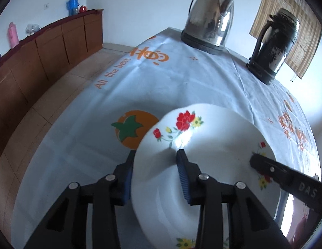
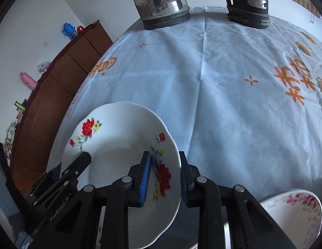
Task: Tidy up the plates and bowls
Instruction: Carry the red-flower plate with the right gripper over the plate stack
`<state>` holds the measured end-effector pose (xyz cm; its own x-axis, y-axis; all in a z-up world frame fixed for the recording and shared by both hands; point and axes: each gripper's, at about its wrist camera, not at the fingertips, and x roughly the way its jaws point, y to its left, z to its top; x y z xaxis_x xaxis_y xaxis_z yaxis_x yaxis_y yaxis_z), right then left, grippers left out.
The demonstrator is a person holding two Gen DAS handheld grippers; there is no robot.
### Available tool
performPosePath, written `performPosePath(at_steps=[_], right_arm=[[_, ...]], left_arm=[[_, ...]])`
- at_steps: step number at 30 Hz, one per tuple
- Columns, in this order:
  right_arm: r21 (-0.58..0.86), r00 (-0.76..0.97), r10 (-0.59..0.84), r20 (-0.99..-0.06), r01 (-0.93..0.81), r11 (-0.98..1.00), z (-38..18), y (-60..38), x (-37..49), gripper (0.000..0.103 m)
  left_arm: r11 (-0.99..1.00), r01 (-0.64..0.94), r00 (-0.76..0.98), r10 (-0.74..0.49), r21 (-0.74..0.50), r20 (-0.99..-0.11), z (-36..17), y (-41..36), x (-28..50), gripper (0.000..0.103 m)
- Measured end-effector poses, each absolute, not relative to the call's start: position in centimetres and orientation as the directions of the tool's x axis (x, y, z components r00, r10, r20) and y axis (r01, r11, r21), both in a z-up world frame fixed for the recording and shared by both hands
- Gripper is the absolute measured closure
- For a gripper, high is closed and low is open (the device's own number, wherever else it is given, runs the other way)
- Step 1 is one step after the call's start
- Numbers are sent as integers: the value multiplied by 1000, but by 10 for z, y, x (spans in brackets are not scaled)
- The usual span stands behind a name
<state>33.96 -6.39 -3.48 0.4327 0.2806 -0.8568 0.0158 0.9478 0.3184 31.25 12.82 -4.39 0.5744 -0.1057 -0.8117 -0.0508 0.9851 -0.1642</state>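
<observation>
While both of your grippers straddle the same plate (image 1: 202, 166), the sorting looks barely begun. The plate, white with red flowers, sits at about 6 o'clock on the table (image 1: 181, 87), near its front edge, and whether it is lifted or resting on the cloth cannot be told.

Your left gripper (image 1: 154, 176) has the plate's 9 o'clock rim between its fingers: one blue pad is outside the rim, the other inside on the well. The jaws stand partly closed, yet a gap shows at the inner pad, so you do not seem to be pinching firmly.

Your right gripper (image 2: 165, 178) takes the opposite rim at 3 o'clock, one pad over the flower on the inside, the other outside the edge. Its jaws are narrower, close to the rim on both sides, but full contact cannot be confirmed from the wrist view.

A bowl (image 2: 296, 213) with pink flowers sits at the right wrist view's 4 o'clock, well apart from the plate and untouched. A kettle (image 1: 210, 18) and a flask (image 1: 275, 43) stand at the table's far edge, around 12 and 1 o'clock.

Nothing is stacked or grouped yet, as far as you can see. The plate needs placing, and the bowl is left to handle.
</observation>
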Motion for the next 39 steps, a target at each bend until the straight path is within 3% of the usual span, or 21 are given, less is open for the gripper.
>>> performPosePath(at_steps=[6,23,39], right_arm=[[308,466,265,-844,17,951,-22,-62,321,81],[356,574,276,-771,30,934,15,-82,262,81],[429,636,285,-717,80,900,31,-126,207,81]], left_arm=[[992,-35,623,-73,-121,-778,-33,122,304,67],[982,49,682,-168,-184,-712,-3,112,276,67],[976,143,707,-217,-164,-674,16,69,239,67]])
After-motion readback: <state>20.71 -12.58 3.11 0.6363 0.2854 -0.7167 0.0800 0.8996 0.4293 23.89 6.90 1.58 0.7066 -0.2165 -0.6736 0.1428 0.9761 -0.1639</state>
